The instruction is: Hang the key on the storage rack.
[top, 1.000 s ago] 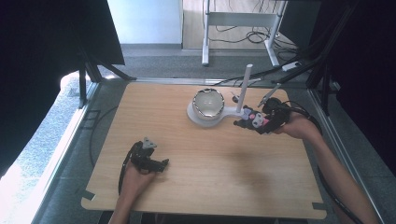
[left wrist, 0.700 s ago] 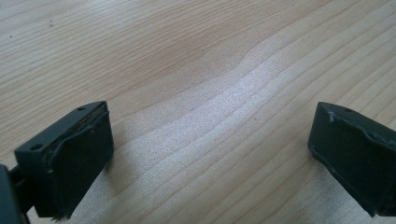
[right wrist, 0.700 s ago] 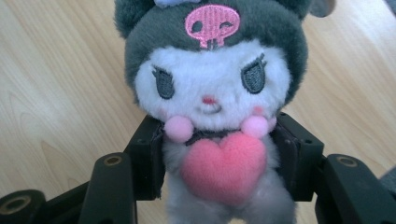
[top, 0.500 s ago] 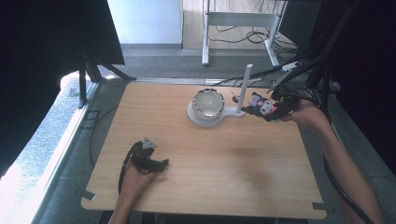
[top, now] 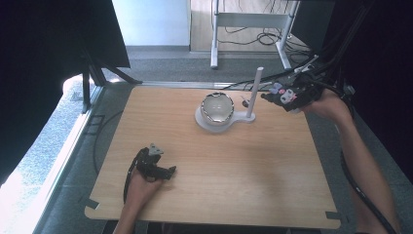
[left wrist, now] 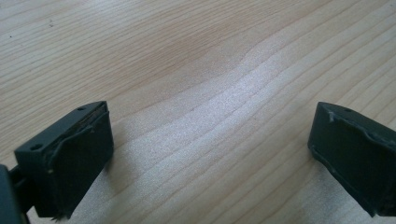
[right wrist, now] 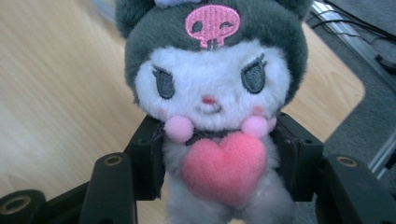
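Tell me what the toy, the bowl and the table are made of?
The toy looks like soft plush: fuzzy fur, stitched eyes, a fluffy pink heart. The bowl seems to be shiny metal, since its inside glints like a mirror, though I can't be sure. The table looks like pale wood with wavy grain lines, possibly a smooth laminate.

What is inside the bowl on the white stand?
The bowl shows a pale, shiny interior with nothing visible in it; its near inner wall is hidden by the rim.
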A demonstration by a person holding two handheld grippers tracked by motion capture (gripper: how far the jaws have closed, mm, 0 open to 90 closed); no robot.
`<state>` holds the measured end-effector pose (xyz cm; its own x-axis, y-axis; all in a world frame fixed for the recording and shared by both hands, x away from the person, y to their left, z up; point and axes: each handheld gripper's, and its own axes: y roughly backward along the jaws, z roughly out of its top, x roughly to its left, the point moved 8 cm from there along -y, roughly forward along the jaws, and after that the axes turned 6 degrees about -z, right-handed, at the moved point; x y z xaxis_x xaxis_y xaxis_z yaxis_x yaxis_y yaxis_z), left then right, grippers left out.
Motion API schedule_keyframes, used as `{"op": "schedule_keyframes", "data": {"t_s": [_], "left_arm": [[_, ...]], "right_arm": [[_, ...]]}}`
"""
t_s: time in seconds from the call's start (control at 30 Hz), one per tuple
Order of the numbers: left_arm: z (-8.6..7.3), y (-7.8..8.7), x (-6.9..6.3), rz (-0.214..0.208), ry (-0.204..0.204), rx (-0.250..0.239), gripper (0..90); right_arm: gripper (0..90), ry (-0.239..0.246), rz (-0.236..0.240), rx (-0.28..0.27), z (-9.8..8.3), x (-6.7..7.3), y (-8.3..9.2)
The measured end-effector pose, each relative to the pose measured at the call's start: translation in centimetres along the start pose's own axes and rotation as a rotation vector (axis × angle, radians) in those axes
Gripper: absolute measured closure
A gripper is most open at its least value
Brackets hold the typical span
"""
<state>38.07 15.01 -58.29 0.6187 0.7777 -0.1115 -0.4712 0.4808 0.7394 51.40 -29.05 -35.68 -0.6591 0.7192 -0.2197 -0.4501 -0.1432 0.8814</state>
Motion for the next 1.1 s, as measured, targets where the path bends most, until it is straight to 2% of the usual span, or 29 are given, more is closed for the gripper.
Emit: {"op": "schedule_keyframes", "data": {"t_s": [0.3,0.63,0.83,1.1], "left_arm": [[0.0,0.0,0.0,-0.001,-0.002,0.0,0.0],[0.0,0.0,0.0,-0.001,-0.004,0.003,0.0],[0.0,0.0,0.0,-0.003,-0.004,0.004,0.0],[0.0,0.0,0.0,-0.002,-0.004,0.002,0.0]], "right_arm": [[43.3,-0.049,-0.035,-0.018,1.8,-2.2,0.2],[43.3,-0.062,-0.043,-0.038,3.5,-2.8,-0.2],[43.3,-0.053,-0.033,-0.032,4.0,-2.1,-0.8],[43.2,-0.004,0.011,-0.023,3.4,0.2,-1.8]]}}
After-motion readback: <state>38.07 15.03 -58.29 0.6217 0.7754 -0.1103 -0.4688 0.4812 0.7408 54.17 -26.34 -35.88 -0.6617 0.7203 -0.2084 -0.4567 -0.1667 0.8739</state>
